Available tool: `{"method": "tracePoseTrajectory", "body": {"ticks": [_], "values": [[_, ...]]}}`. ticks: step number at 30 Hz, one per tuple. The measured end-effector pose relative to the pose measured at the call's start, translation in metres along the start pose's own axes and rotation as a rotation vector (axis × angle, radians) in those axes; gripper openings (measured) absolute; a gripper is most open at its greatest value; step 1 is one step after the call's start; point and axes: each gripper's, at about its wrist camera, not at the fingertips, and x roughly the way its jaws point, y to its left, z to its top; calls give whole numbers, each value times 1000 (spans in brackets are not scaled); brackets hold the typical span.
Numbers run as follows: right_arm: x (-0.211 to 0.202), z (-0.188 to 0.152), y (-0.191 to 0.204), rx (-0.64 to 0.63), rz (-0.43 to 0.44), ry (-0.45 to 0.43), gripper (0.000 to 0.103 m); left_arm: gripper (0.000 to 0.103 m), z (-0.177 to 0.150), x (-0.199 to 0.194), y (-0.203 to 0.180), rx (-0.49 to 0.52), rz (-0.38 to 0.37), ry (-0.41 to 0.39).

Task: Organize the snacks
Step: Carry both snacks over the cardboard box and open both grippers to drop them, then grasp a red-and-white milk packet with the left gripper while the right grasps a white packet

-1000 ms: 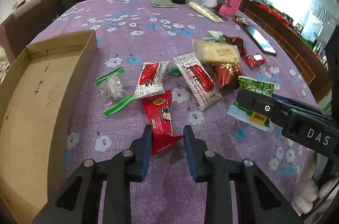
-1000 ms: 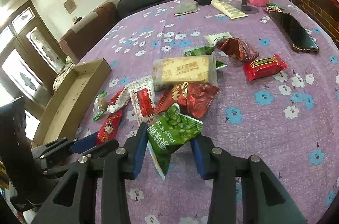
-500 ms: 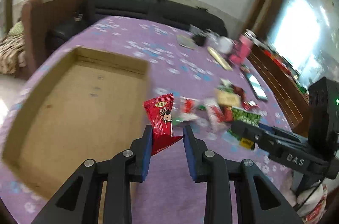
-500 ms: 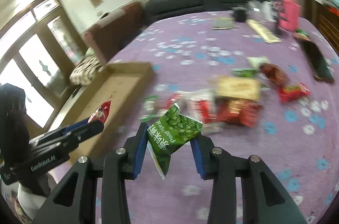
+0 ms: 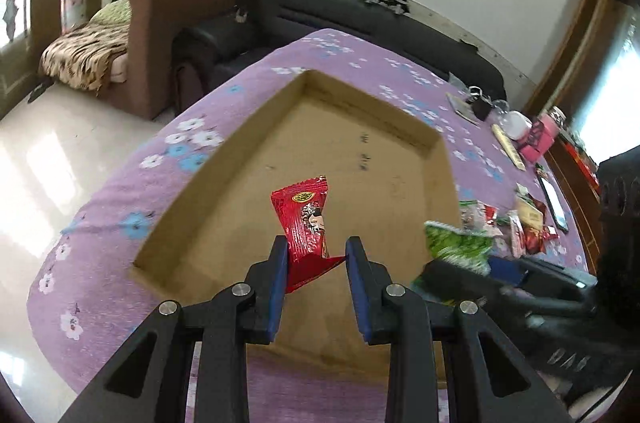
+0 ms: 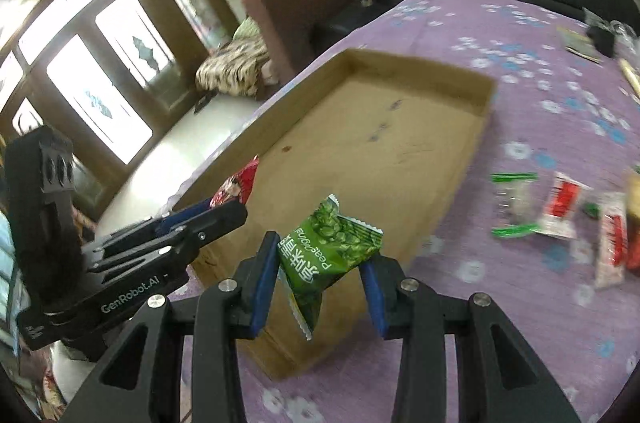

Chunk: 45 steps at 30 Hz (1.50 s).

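At centre frame in the left wrist view, the left gripper (image 5: 316,255) has its jaws clenched on the lower end of a red snack packet (image 5: 306,221), which stands upright above the floor of the cardboard box (image 5: 372,159). One second earlier this packet lay on the purple flowered desk (image 5: 120,223) among the other snacks; half a second earlier it was already lifted, with the box at the left of the frame. Now the box fills the middle of the frame, so the carry has brought the packet over its target.

Lower centre of the right wrist view shows the right gripper (image 6: 320,259) with jaws clenched on a green pea packet (image 6: 330,249), likewise taken from the desk within the last second. It hangs over the near corner of the box, by its right wall. The left gripper appears at lower left of that view, its red packet just inside the box's left wall.

Remaining snacks (image 6: 560,211) lie scattered at the right edge of the right wrist view, on the desk and well apart from the box; motion blur hides their detail.

Judgement: both transfers look close to release. No snacks are visible in the box yet, so these would be the first two deposited, with most of the sorting still ahead. A release from this height may let the light packets flutter.
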Motion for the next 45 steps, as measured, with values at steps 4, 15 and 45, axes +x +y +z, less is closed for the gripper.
{"method": "tracePoseTrajectory", "body": {"ticks": [4,15,45], "values": [[23,1,13,-38,-8,38,39,31,0,4,13,-39,11,6],[35,4,23,-83,-28,45,40,41,4,0,12,-36,50,-23],[-91,-33,-123,196,-189,-164,43,74,-5,-34,-90,223,158,-136]]}}
